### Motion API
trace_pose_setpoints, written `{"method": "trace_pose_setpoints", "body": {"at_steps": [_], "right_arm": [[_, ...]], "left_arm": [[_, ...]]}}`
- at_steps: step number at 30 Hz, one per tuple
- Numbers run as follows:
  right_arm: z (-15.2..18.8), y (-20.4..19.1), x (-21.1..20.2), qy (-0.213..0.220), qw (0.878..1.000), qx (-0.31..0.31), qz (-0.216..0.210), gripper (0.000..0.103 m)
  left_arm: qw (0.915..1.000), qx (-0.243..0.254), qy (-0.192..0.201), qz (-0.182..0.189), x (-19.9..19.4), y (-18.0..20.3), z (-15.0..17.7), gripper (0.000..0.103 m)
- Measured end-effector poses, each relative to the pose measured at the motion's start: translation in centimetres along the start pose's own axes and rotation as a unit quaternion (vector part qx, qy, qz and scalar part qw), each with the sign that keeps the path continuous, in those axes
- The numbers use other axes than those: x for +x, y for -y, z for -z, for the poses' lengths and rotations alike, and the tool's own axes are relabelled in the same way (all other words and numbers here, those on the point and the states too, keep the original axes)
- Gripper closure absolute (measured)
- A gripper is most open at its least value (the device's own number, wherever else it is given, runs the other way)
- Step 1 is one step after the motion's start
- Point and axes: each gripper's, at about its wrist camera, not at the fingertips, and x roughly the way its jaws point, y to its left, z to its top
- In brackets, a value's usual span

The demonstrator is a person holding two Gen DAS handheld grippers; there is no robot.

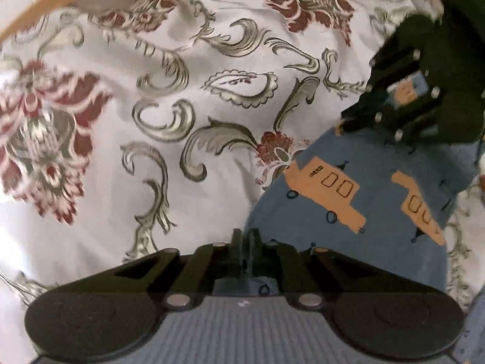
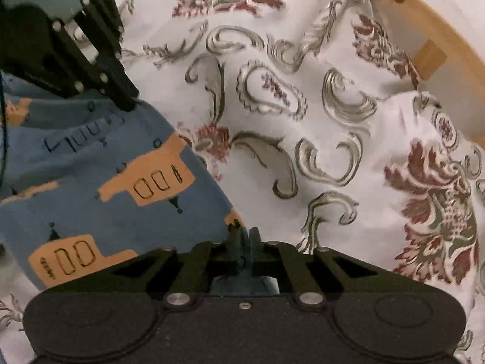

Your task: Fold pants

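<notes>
Pants [image 1: 348,212] hem hidden between tool [image 1: 245,242] fingers

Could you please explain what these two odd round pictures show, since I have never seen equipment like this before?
Each picture comes from a wide-angle camera on a hand-held gripper, looking along its two fingers. A person carries one in each hand; there is no robot. In the left view, the left gripper is shut on the blue pants, and the right gripper appears opposite. The right view mirrors this: the right gripper also pinches the cloth. The pants, printed with orange buses, lie on a floral bedsheet beside a wooden frame.
</notes>
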Motion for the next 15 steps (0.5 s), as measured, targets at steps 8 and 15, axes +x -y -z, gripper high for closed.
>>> {"method": "trace_pose_setpoints", "body": {"at_steps": [8, 15], "right_arm": [[-0.8, 1.1, -4.1, 0.065, 0.994, 0.047, -0.076, 0.020], [-7.2, -2.1, -2.2, 0.063, 0.967, 0.013, -0.246, 0.001]], "left_arm": [[0.9944, -0.073, 0.046, 0.060, -6.9, -7.8, 5.6, 0.023], [0.9823, -0.112, -0.022, 0.148, -8.0, -13.2, 9.5, 0.012]]}}
